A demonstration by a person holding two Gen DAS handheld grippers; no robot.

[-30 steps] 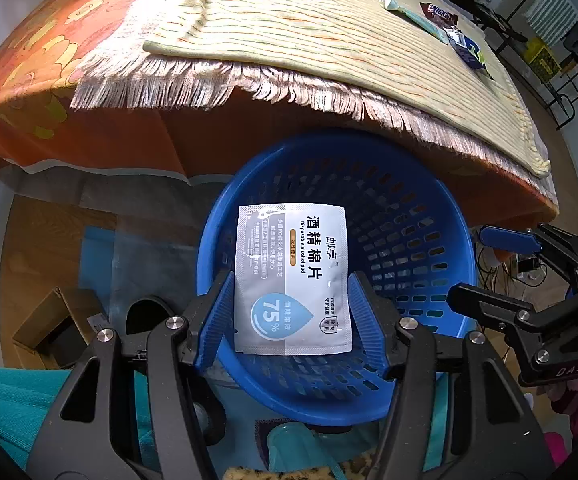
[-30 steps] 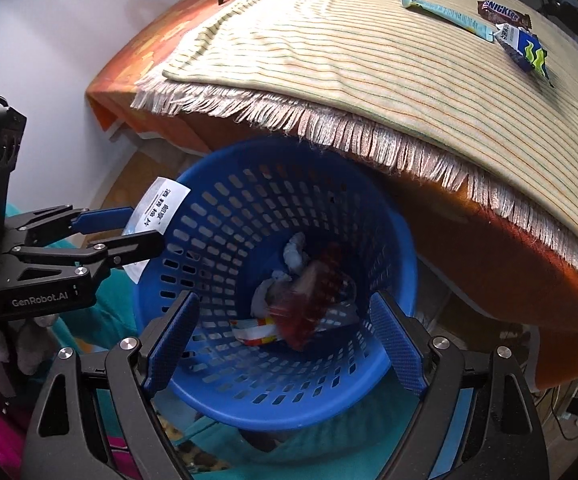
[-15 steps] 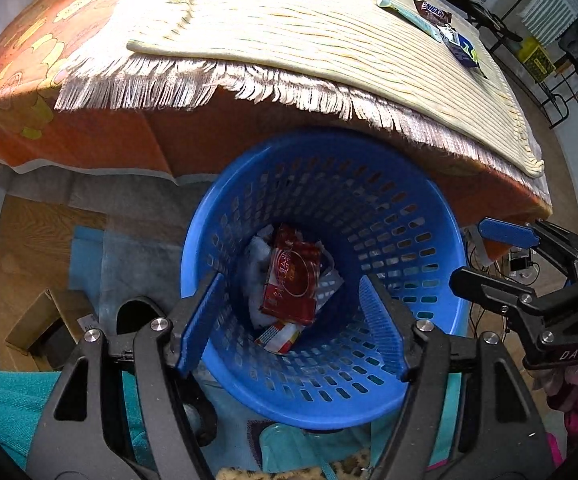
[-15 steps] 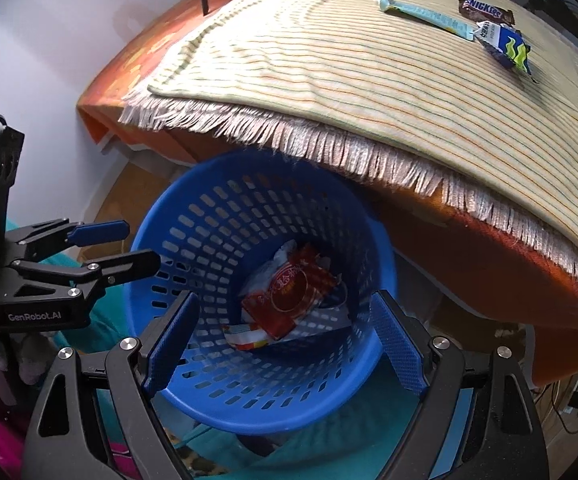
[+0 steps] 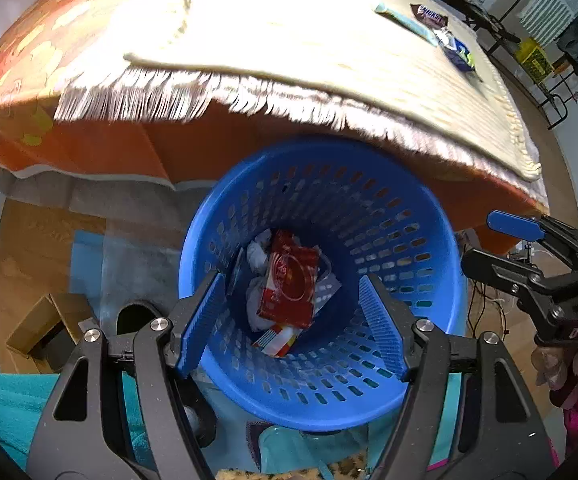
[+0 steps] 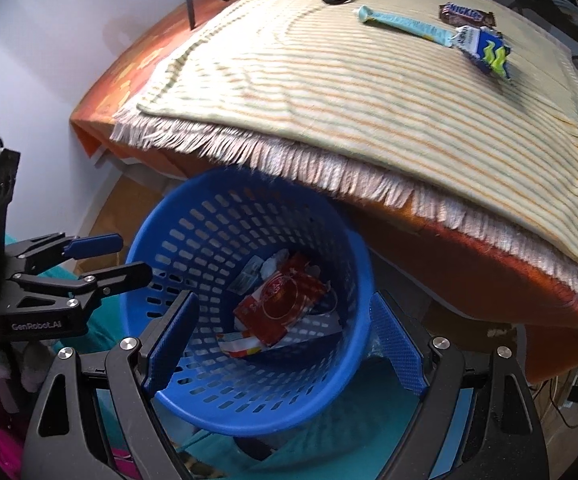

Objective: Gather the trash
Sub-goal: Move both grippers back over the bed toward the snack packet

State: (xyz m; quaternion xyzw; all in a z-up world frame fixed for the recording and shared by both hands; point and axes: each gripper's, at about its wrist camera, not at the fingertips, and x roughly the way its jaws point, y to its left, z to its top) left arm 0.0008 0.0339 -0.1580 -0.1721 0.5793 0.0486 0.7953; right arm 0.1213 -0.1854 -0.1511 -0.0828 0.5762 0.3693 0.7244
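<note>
Left wrist: left tongs [image 5: 293,320] agape, empty, above blue basket [image 5: 429,216].

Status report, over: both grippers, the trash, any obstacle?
Left gripper open, empty, over blue basket. Right gripper open, empty. Red wrapper in basket; Snickers wrapper and two more on striped cloth. Nothing in the way.

The basket [image 6: 353,344] is bright blue, its wall pierced with rows of slots; in it lies a red wrapper [image 6: 279,306] with a pale ring print, over white crumpled bits; at twelve o'clock a cream cloth [image 6: 369,92] with thin orange and green stripes and a pale fringe covers an orange tablecloth [image 5: 101,152] with what seem yellow motifs; on the cloth, a brown bar wrapper [image 6: 467,14], a light-blue strip [image 6: 405,26], a blue packet [image 6: 487,50] with lime zigzags; gripper pads [image 5: 203,322] blue on black.
</note>
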